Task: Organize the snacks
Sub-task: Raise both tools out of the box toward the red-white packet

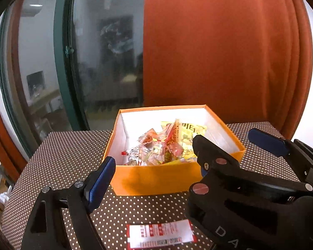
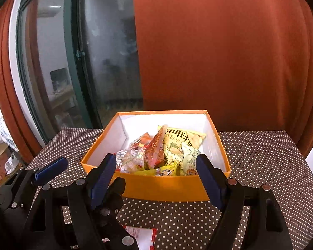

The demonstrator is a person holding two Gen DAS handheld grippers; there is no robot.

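Orange box [image 1: 156,179], white inside; brown white-dotted tablecloth [image 1: 62,156]; rust-orange curtain [image 1: 219,52].

Place: we read this as a home living room.
Evidence at 12 o'clock: rust-orange curtain [image 1: 225,48].
Evidence at 10 o'clock: green-framed glass door [image 1: 61,48].
Evidence at 6 o'clock: polka-dot worktop [image 1: 68,150].

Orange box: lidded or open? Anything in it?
Open, partly filled. The orange box has no lid on; its white inner walls show, and snack packets are heaped on its floor, below the rim.

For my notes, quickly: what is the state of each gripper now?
Left gripper: open, holding nothing.
Right gripper: open, holding nothing.
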